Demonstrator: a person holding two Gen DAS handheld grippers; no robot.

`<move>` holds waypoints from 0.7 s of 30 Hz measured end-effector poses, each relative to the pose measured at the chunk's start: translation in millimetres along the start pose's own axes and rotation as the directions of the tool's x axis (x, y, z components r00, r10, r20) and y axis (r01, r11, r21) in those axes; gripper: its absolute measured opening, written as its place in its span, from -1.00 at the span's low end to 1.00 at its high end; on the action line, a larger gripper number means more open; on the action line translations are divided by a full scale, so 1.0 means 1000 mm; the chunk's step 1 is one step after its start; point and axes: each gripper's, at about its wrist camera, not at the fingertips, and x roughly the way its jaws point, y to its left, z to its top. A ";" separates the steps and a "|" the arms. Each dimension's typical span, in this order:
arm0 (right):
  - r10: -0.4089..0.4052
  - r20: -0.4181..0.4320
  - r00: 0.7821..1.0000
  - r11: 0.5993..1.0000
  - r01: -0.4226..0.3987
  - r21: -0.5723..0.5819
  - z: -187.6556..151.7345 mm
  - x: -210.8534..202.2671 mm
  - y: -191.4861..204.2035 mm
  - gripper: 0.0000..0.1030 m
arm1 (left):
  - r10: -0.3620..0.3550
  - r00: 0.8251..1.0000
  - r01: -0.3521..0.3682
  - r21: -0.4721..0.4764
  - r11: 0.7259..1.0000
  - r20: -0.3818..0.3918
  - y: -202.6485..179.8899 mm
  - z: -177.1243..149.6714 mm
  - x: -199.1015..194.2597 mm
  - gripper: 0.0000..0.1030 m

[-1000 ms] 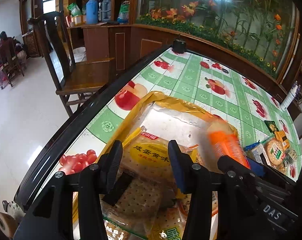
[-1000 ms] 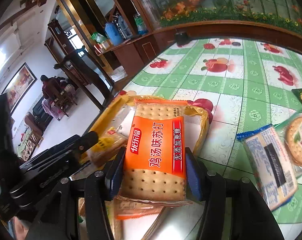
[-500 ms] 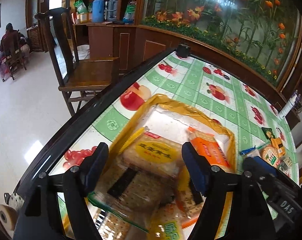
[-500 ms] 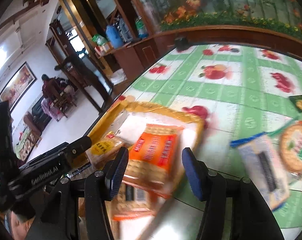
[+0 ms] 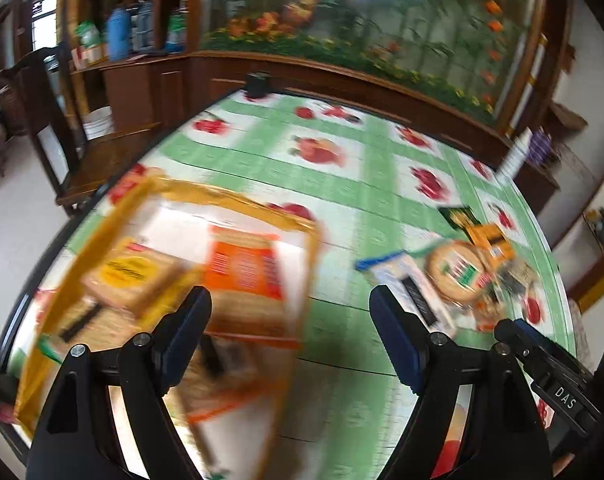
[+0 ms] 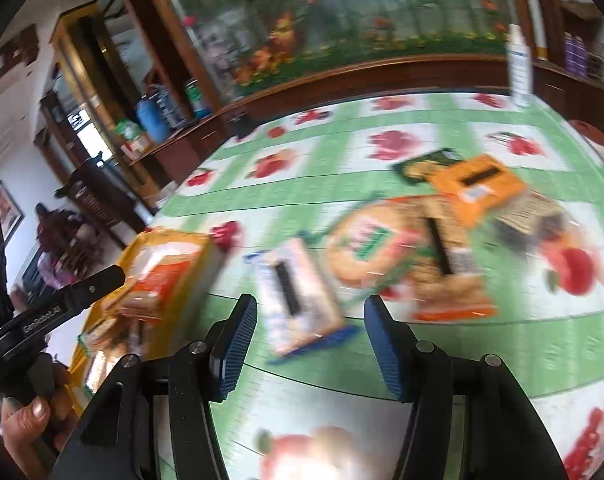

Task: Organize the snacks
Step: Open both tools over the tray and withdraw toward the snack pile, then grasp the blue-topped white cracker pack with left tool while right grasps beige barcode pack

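Note:
A yellow tray on the left of the table holds an orange cracker pack, a yellow-label pack and more packs below. My left gripper is open and empty above the tray's right edge. My right gripper is open and empty, above a blue-edged cracker pack. Right of it lie a round-biscuit pack, an orange pack and other loose packs. The tray also shows in the right wrist view. Both views are motion-blurred.
The table has a green fruit-print cloth and a dark rim. A wooden chair stands off the left side. A white bottle stands at the far edge. A wooden cabinet with a flower panel runs behind.
The right gripper let go of the orange cracker pack into the tray, then swung right to the loose packs. The left gripper opened wide and turned right.

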 end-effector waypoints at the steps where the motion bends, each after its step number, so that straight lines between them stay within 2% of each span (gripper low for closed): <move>1: -0.013 0.004 1.000 1.000 0.013 0.007 -0.001 -0.004 -0.008 0.19 | -0.002 1.000 0.002 0.014 1.000 -0.009 -0.009 -0.002 0.002 0.60; 3: -0.031 0.010 0.999 0.999 0.031 0.021 -0.005 -0.010 -0.021 0.29 | -0.001 1.000 0.002 0.039 0.999 -0.032 -0.026 -0.006 0.006 0.60; 8: -0.064 0.018 0.998 0.996 0.062 0.060 -0.007 -0.020 -0.053 0.31 | -0.012 0.998 0.016 0.069 0.997 -0.065 -0.054 -0.014 0.017 0.60; 21: -0.124 0.012 0.992 0.988 0.122 0.094 -0.003 -0.025 -0.099 0.38 | -0.013 0.992 0.020 0.055 0.998 -0.125 -0.087 -0.015 0.058 0.60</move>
